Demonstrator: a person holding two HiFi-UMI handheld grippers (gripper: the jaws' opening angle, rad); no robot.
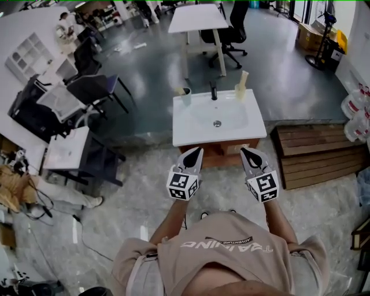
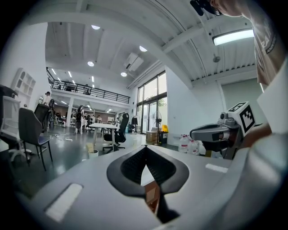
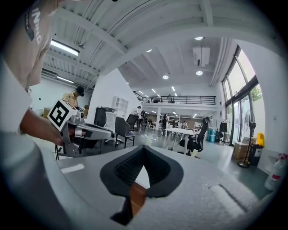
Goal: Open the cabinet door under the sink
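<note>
Underfoot, a grey floor [image 1: 144,185] fills most of the head view, with a white table [image 1: 196,17] and a black office chair [image 1: 231,34] at the top centre. A stack of wooden boards [image 1: 315,156] lies at the right, just beside the sink unit.

The white sink [image 1: 191,130] sits at the centre of the frame. The brown cabinet [image 1: 228,151] shows as a narrow strip under its near edge (too steep an angle to tell how its door stands).

Both grippers hover side by side just below that strip, apart from it, with the cabinet front showing between them. The left gripper [image 1: 198,149] has its jaws clenched tip to tip on nothing, as its own view shows [image 2: 146,148]; brown wood appears through the gap behind the tips. The right gripper [image 1: 244,150] is likewise pinched closed and empty [image 3: 143,148].

On the sink's far rim stand a dark tap [image 1: 214,91], a cup [image 1: 185,94] to its left and a pale bottle [image 1: 241,85] to its right.
</note>
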